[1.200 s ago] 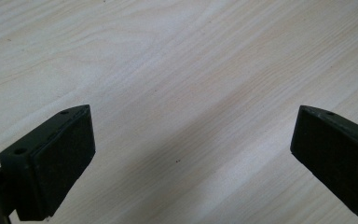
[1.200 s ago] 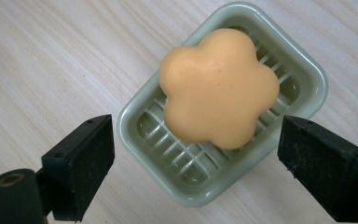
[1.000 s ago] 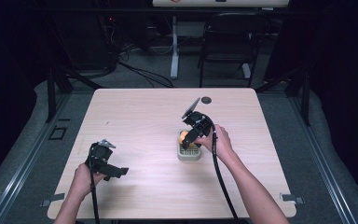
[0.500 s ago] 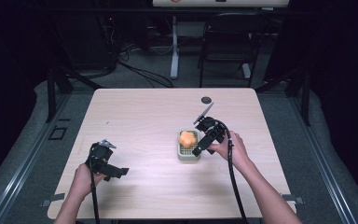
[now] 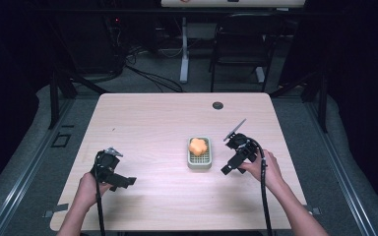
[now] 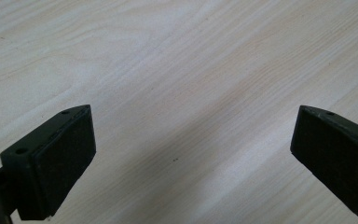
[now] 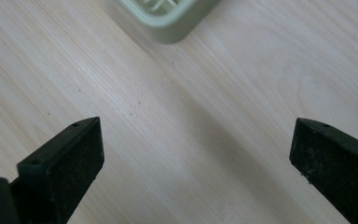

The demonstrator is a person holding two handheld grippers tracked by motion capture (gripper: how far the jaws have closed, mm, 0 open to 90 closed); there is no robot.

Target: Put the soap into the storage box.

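An orange flower-shaped piece (image 5: 197,146) lies in a small pale green tray (image 5: 199,165) near the middle of the wooden table (image 5: 157,123). My right gripper (image 5: 226,169) hovers low just right of the tray. Its jaws have just been opening and stand wide with nothing between them. In the right gripper view (image 7: 198,130) bare wood lies between the jaws, and a corner of the tray (image 7: 177,23) shows at the top. My left gripper (image 5: 126,182) rests near the front left of the table, open over bare wood (image 6: 193,121).
A small black round grommet (image 5: 218,105) sits in the tabletop near the far edge. Behind the table stand a dark chair (image 5: 238,44) and a white post (image 5: 183,49), with cables on the floor.
My right gripper has drawn away from over the tray to the right and toward the front edge, leaving the orange piece in the tray. The left gripper has stayed put.
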